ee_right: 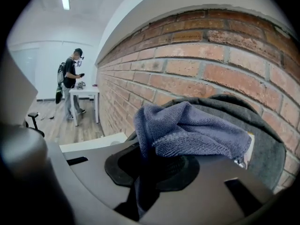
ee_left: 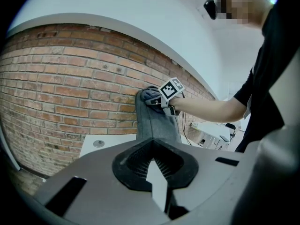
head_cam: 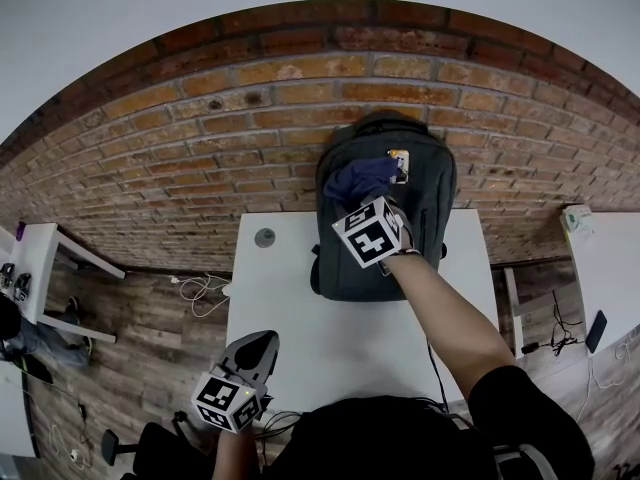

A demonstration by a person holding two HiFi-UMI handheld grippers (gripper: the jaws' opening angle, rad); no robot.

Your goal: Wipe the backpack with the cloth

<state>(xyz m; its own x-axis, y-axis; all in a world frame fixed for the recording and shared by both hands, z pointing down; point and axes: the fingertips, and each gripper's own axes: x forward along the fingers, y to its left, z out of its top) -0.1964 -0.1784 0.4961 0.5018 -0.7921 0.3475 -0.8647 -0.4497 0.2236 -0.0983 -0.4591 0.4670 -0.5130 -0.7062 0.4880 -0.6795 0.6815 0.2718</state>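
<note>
Two grippers were mine to run. The right gripper (head_cam: 388, 196) clamped the blue cloth (head_cam: 360, 180) against the upper front of the grey backpack (head_cam: 432, 208), which stood on the white table (head_cam: 300, 308) by the brick wall (head_cam: 200, 138). The left gripper (head_cam: 256, 350) hung at the table's near edge, jaws together, empty.

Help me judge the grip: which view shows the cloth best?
Right gripper view: the cloth is close and large, clamped in the right gripper, against the backpack. Head view shows it small; left gripper view, tiny, distant.
</note>
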